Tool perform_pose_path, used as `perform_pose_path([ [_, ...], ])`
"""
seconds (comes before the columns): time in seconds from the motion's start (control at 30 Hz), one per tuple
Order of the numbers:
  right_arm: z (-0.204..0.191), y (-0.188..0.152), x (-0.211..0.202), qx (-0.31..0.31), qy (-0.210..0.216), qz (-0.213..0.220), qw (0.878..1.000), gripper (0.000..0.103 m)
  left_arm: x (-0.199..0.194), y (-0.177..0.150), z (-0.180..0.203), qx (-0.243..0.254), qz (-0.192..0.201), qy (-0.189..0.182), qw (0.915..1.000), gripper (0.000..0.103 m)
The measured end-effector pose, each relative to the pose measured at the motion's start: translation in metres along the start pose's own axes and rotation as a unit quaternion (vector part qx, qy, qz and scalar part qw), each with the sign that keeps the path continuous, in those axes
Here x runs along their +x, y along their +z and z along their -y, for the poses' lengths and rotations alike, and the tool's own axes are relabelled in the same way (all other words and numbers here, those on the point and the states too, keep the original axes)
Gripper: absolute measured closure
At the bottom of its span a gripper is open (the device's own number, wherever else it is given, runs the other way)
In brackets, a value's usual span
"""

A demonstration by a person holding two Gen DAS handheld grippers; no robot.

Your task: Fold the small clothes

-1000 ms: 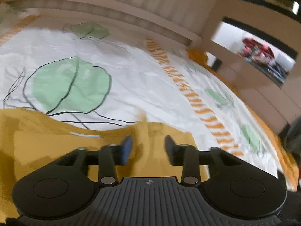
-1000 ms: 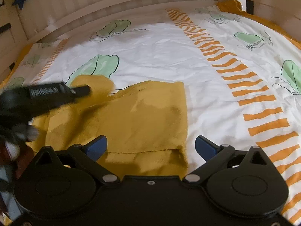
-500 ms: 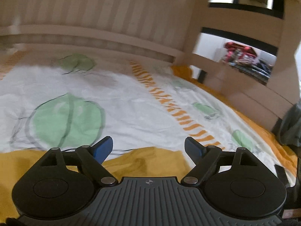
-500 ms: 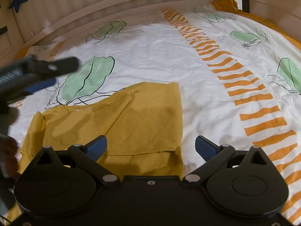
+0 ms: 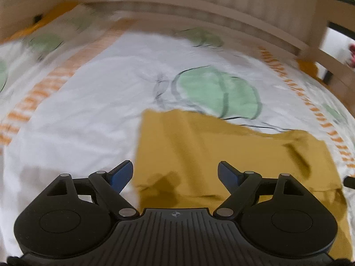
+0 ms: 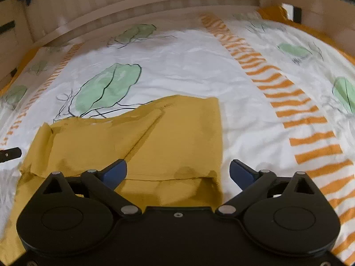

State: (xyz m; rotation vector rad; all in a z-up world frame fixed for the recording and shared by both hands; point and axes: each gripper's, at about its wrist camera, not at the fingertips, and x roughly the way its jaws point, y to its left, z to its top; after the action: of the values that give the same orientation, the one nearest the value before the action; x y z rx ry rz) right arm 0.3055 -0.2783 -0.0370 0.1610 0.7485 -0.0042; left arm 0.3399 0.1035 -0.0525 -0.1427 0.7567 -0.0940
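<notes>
Crosswise, mustard garment [image 6: 142,141], collar away.

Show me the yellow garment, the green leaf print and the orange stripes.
Garment [image 6: 177,133], right wrist view: middle of the folded top layer.
Leaf print [image 6: 106,90], right wrist view: centre of the green patch on the sheet.
Orange stripes [image 6: 288,95], right wrist view: one bar mid-band.

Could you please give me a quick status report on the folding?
Left gripper and right gripper open, empty. Mustard garment partly folded on bedsheet. Nothing in the way.
</notes>
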Motion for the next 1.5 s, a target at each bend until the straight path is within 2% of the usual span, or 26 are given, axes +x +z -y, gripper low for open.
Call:
perform_pose_path([
  [0.07, -0.007, -0.003, 0.000, -0.022, 0.004, 0.006, 1.000, 0.013, 0.007, 0.003, -0.011, -0.014, -0.017, 0.008, 0.9997, 0.020],
  [0.17, -0.019, -0.007, -0.002, -0.055, 0.002, 0.015, 0.998, 0.015, 0.010, 0.010, -0.017, 0.006, -0.012, 0.025, 0.9996, 0.020],
  [0.23, -0.028, -0.010, -0.006, -0.079, 0.000, 0.030, 0.996, 0.022, 0.015, 0.014, -0.020, 0.018, -0.018, 0.037, 0.9990, 0.020],
  [0.33, -0.043, -0.015, -0.011, -0.116, -0.003, 0.052, 0.992, 0.026, 0.020, 0.012, -0.028, 0.022, -0.025, 0.034, 0.9989, 0.020],
  [0.43, -0.060, -0.018, -0.011, -0.154, -0.003, 0.073, 0.985, 0.034, 0.030, 0.005, -0.038, 0.002, -0.045, 0.022, 0.9988, 0.020],
  [0.57, -0.083, -0.012, 0.000, -0.192, -0.012, 0.086, 0.978, 0.034, 0.043, -0.003, -0.042, 0.009, -0.075, 0.010, 0.9971, 0.020],
  [0.77, -0.115, 0.007, 0.042, -0.212, -0.021, 0.079, 0.974, 0.034, 0.046, -0.005, -0.045, 0.008, -0.082, 0.010, 0.9966, 0.019],
  [0.83, -0.121, 0.009, 0.056, -0.217, -0.031, 0.071, 0.973, 0.037, 0.046, -0.006, -0.046, 0.006, -0.081, 0.008, 0.9967, 0.019],
  [0.87, -0.123, 0.010, 0.064, -0.217, -0.037, 0.065, 0.973, 0.039, 0.047, -0.005, -0.046, 0.006, -0.081, 0.008, 0.9967, 0.019],
  [0.93, -0.123, 0.011, 0.077, -0.214, -0.049, 0.049, 0.974, 0.055, 0.048, -0.005, -0.045, 0.005, -0.080, 0.008, 0.9967, 0.018],
  [0.97, -0.122, 0.012, 0.082, -0.208, -0.051, 0.038, 0.976, 0.058, 0.048, -0.004, -0.045, 0.005, -0.080, 0.008, 0.9968, 0.018],
  [1.0, -0.120, 0.012, 0.086, -0.203, -0.048, 0.026, 0.978, 0.067, 0.049, -0.004, -0.045, 0.004, -0.080, 0.007, 0.9968, 0.018],
  [1.03, -0.118, 0.012, 0.088, -0.197, -0.045, 0.019, 0.979, 0.082, 0.049, -0.004, -0.045, 0.003, -0.079, 0.007, 0.9968, 0.017],
  [1.07, -0.114, 0.011, 0.087, -0.188, -0.043, 0.021, 0.981, 0.087, 0.049, -0.004, -0.046, 0.002, -0.079, 0.006, 0.9969, 0.017],
  [1.27, -0.075, 0.010, 0.054, -0.142, -0.051, 0.048, 0.987, 0.088, 0.048, -0.005, -0.046, -0.003, -0.077, 0.005, 0.9970, 0.017],
  [1.4, -0.040, 0.004, 0.042, -0.098, -0.043, 0.017, 0.994, 0.087, 0.049, -0.004, -0.046, -0.009, -0.075, 0.006, 0.9971, 0.017],
  [1.5, -0.020, 0.001, 0.038, -0.069, -0.024, 0.003, 0.997, 0.079, 0.049, -0.004, -0.046, -0.009, -0.075, 0.006, 0.9971, 0.017],
])
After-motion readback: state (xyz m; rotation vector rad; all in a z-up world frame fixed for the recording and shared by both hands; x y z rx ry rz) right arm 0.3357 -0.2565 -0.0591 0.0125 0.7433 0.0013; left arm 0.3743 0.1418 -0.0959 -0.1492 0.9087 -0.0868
